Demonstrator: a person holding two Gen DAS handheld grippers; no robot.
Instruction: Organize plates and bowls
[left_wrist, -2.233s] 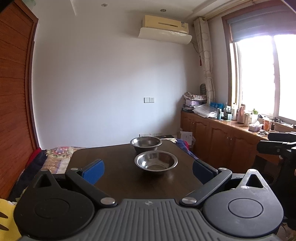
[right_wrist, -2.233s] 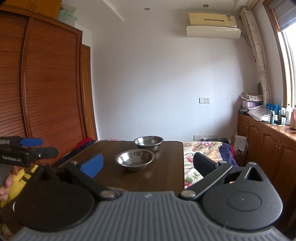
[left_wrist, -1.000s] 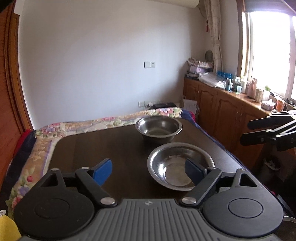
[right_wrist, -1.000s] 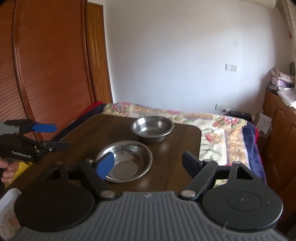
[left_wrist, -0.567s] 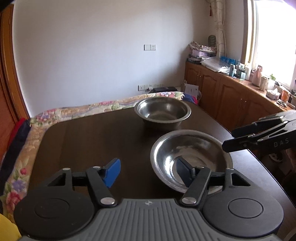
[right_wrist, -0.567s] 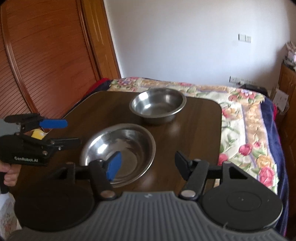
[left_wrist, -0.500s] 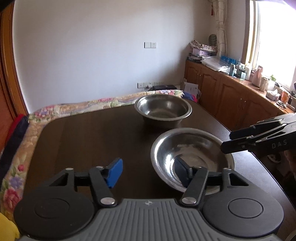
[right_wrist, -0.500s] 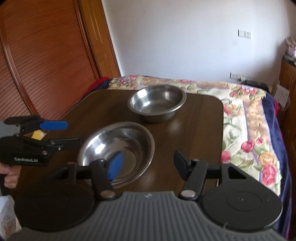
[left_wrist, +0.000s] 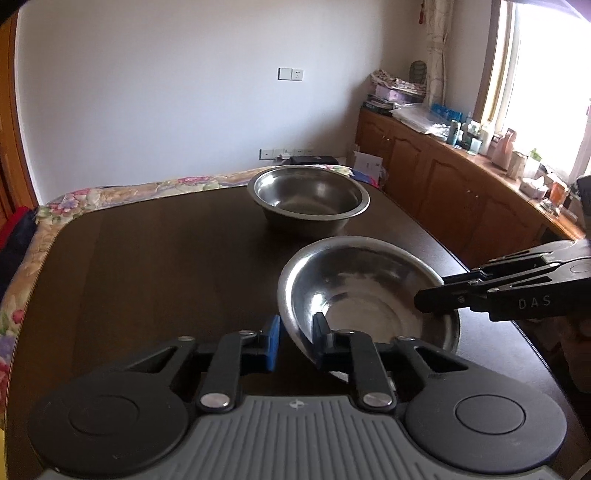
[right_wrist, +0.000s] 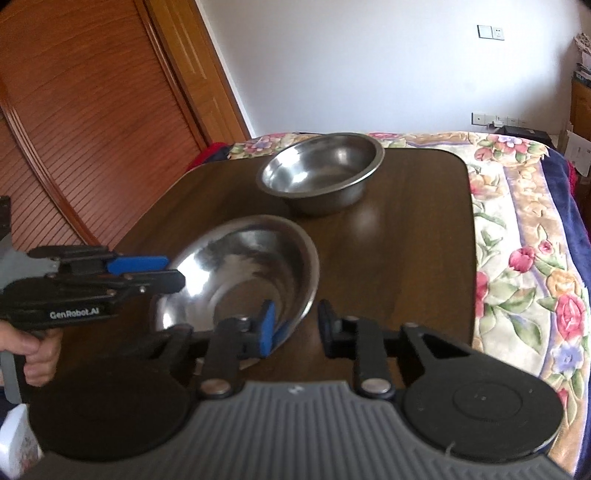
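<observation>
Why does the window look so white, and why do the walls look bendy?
Left wrist view: daylight overexposes the window to plain white and glares off the near steel bowl. Right wrist view: the fisheye lens bows the wooden door, and the picture looks slightly soft.

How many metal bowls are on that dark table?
2. The shallow bowl sits nearest, its rim between the fingers of both grippers. The deeper bowl stands just behind it, apart, near the table's far edge. No others show in either view.
</observation>
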